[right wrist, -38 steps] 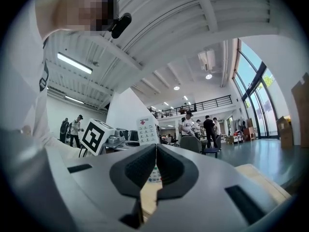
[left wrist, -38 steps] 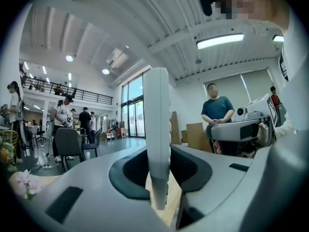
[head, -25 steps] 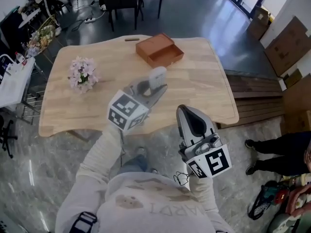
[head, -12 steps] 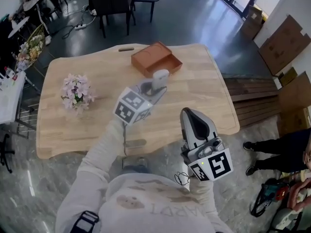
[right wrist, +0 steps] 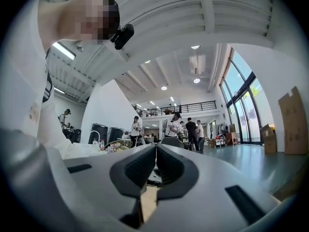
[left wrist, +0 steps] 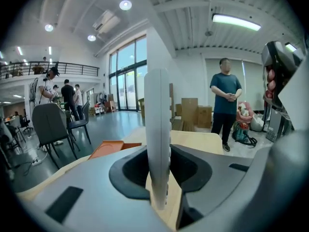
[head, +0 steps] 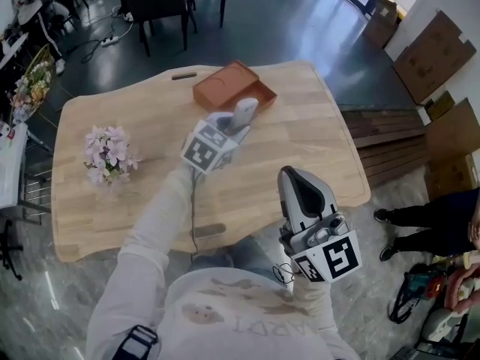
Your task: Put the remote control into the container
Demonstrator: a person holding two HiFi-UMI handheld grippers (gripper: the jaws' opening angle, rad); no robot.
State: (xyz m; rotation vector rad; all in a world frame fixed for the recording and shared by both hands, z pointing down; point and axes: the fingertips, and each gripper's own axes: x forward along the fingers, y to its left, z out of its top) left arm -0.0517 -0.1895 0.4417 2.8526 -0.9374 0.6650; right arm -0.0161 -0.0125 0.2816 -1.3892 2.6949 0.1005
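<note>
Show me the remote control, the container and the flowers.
remote control (head: pixel 244 112): head view, white upper end.
container (head: pixel 219 88): head view, orange left part.
flowers (head: pixel 107 151): head view, middle of the blossoms.

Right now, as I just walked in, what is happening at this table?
A person holds a two-jaw gripper in each hand. The left gripper is closed on a white remote control and holds it in the air above the wooden table, close to the orange container. The remote is not yet in the container. The right gripper is shut and empty, held near the person's body.
</note>
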